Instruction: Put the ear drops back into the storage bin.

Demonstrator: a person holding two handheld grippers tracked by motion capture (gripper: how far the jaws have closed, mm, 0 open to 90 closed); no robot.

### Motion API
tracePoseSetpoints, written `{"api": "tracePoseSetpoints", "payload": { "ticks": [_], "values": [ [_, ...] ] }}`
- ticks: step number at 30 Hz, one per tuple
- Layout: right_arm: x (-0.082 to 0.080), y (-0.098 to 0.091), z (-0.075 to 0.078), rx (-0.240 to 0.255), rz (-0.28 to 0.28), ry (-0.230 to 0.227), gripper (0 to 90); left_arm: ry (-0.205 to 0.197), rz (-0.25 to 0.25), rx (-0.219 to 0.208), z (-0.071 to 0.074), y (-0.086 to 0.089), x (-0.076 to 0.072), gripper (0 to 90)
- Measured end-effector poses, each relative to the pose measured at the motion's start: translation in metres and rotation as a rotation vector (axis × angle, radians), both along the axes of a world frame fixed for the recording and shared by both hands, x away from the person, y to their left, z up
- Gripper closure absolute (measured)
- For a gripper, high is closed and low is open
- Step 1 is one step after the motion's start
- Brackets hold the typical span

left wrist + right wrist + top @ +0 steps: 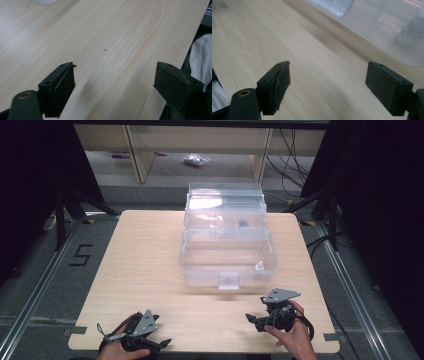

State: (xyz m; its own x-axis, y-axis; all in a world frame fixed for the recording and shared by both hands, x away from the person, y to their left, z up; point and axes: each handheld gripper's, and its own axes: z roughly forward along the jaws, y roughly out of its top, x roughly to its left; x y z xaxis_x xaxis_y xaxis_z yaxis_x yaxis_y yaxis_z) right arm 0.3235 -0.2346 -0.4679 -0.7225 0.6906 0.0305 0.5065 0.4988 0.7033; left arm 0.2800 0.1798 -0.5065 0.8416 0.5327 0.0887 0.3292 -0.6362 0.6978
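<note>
A clear plastic box (200, 270) stands open at the middle of the wooden table (140, 260), its lid (225, 200) tipped back. A small white bottle (259, 266) stands inside at the front right, and it appears through the box wall (374, 25) as a blurred bottle (412, 30). A small dark item (243, 224) lies farther back in the box. My left gripper (161, 343) rests near the table's front left edge, and its own view has the left gripper (115, 80) open over bare wood. My right gripper (251, 320) is just in front of the box, and the right gripper (328, 80) is open and holds nothing.
The box's front latch (229, 281) faces the person. White cloth (202, 57) hangs past the table edge. Beyond the table are shelf legs, tripod legs (62, 215), cables (295, 165), a plastic bag (196, 160) and a floor mark "5" (80, 255).
</note>
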Motion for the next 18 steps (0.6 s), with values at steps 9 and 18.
{"api": "tracePoseSetpoints", "payload": {
  "ticks": [9,18],
  "values": [
    [-0.01,-0.001,-0.007,0.011,0.003,0.047,19.9,-0.006,0.003,0.0,0.0,0.0,-0.001,16.3],
    [-0.017,-0.004,-0.013,0.003,-0.013,0.067,18.2,-0.003,0.004,0.0,0.001,0.0,-0.001,16.4]
  ]
}}
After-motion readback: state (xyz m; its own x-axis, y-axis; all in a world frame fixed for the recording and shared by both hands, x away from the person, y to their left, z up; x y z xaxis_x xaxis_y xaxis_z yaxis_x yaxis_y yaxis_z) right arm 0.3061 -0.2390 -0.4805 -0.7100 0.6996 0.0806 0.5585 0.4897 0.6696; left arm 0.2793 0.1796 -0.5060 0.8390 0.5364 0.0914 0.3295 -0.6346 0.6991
